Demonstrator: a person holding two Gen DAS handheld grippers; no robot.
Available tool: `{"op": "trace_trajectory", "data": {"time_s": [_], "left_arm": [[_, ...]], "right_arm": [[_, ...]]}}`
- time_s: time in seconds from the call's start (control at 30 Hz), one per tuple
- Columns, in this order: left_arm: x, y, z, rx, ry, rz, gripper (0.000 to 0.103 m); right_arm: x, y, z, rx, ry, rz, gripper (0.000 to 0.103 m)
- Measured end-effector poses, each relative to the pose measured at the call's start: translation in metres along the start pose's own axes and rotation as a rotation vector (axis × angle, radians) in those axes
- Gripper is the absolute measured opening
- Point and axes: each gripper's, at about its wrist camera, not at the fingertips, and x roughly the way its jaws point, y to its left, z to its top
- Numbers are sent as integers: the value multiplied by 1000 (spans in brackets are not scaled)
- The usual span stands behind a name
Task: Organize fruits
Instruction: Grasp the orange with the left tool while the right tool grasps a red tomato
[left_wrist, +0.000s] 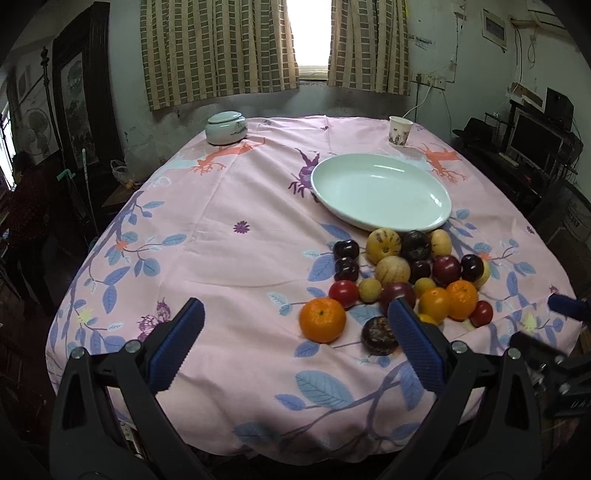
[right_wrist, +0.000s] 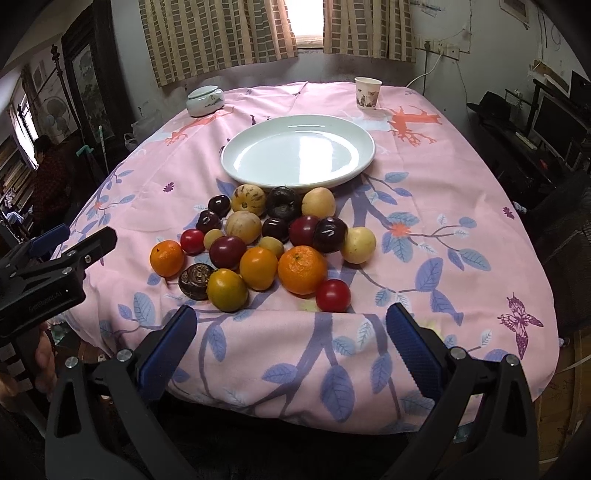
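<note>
Left gripper (left_wrist: 295, 325) and right gripper (right_wrist: 291, 326) hover level over the tabletop's (right_wrist: 461, 177) near edge, jaws spread wide and empty, aimed toward the fruit pile (right_wrist: 266, 240) before the white plate (right_wrist: 299, 151).

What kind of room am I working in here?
Most likely a lived-in home room: a table under a pink floral tablecloth by a curtained window, with a monitor on a cluttered side desk. Fruit and a white plate sit on the table.
</note>
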Motion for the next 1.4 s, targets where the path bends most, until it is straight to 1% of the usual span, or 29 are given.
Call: {"op": "trace_trajectory", "data": {"time_s": [0.1, 0.17, 0.2, 0.27, 0.3, 0.33, 0.37, 0.4, 0.5, 0.53, 0.57, 0.6, 0.63, 0.73, 0.87, 0.97, 1.07, 1.13, 1.17, 1.23, 1.27, 1.3, 1.4], "left_arm": [[15, 11, -18, 5, 62, 3, 101], [26, 16, -29, 0, 109, 6, 101], [31, 18, -34, -3, 127, 6, 101], [38, 22, -39, -13, 152, 1, 101], [41, 24, -40, -19, 159, -3, 101], [43, 24, -40, -24, 163, -4, 101], [44, 26, -39, -29, 163, -5, 101], [45, 26, -39, -32, 160, -5, 101], [49, 26, -38, -28, 166, -5, 101], [51, 26, -38, -27, 170, -8, 101], [54, 26, -38, -27, 175, -10, 101], [58, 26, -37, -27, 180, -12, 101], [61, 26, -36, -29, 182, -16, 101], [72, 25, -35, -27, 201, -23, 101], [77, 22, -31, -18, 194, -46, 101], [87, 14, -27, 9, 196, -55, 101], [104, 6, -26, 37, 215, -69, 100], [117, 3, -24, 31, 234, -102, 97], [119, 0, -23, 33, 205, -95, 94], [121, -4, -18, 38, 182, -113, 82], [121, -5, -16, 38, 176, -115, 67], [119, -6, -14, 38, 174, -147, 44], [116, -6, -11, 9, 205, -220, 43]], "right_arm": [[2, -17, -8, 0, -21, -65, 102], [9, -26, -13, -3, -13, -113, 102], [11, -30, -14, -1, -7, -114, 102], [17, -32, -13, 5, -9, -61, 101], [20, -32, -12, 9, -18, -30, 98], [25, -33, -9, 13, -23, -8, 83], [31, -35, -6, 13, -15, -1, 64], [38, -34, -3, 9, 2, -4, 60], [63, -38, 1, 8, 75, -9, 57], [74, -40, 0, 13, 105, 12, 50], [81, -41, -1, 22, 122, 27, 41], [88, -43, -3, 36, 129, 37, 40], [87, -43, -4, 37, 93, 43, 32], [82, -40, -5, 44, 94, 46, 32], [64, -35, -6, 26, 66, 22, 32], [64, -39, -4, 53, 76, 43, 32], [66, -43, -4, 83, 90, 78, 32], [66, -44, -3, 93, 93, 88, 32], [66, -44, -3, 97, 93, 91, 32], [66, -46, -3, 106, 94, 95, 32], [66, -47, -2, 110, 96, 95, 32], [66, -47, -2, 112, 97, 95, 32], [61, -46, 1, 108, 87, 93, 32]]}}
